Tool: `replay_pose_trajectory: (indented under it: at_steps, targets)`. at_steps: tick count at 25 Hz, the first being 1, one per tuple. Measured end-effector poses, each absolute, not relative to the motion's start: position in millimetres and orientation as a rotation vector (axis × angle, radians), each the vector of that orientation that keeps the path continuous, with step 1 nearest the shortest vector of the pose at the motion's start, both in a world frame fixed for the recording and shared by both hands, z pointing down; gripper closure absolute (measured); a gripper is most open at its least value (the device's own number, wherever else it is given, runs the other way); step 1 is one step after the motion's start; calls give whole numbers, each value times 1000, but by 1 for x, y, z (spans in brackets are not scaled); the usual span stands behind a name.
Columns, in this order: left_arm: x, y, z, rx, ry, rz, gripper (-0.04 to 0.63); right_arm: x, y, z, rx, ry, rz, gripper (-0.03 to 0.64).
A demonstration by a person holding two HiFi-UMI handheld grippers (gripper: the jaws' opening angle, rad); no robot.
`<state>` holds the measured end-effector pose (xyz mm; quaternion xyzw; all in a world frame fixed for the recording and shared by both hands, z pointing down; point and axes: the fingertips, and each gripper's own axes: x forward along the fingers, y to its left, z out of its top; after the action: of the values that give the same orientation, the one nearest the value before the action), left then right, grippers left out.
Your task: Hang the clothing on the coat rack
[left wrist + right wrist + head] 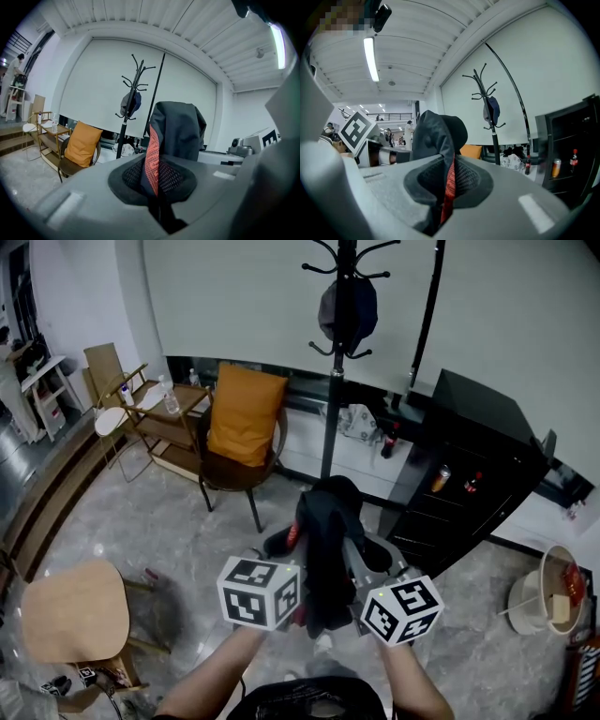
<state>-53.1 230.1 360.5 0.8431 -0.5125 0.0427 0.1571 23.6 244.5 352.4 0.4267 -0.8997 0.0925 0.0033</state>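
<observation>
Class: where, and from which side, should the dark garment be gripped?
Grip the bunched fabric beside the red trim, from below, as left tongs and right tongs do: the garment stands above them, likely free for a coat rack hook.

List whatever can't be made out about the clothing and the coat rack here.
- Clothing: its type; bunched in the head view, only a fold shows in both gripper views.
- Coat rack: top cut by the head view's upper edge; base hidden behind the clothing.
- Dark item on the rack: too small in every view to identify.
</observation>
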Motion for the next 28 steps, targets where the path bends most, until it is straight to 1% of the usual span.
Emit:
replay_pose_trajectory:
  at_steps: [28]
  targets:
    - [3, 89, 375, 2362, -1520, 209, 569, 78, 100, 365, 1277, -2844, 361, 588]
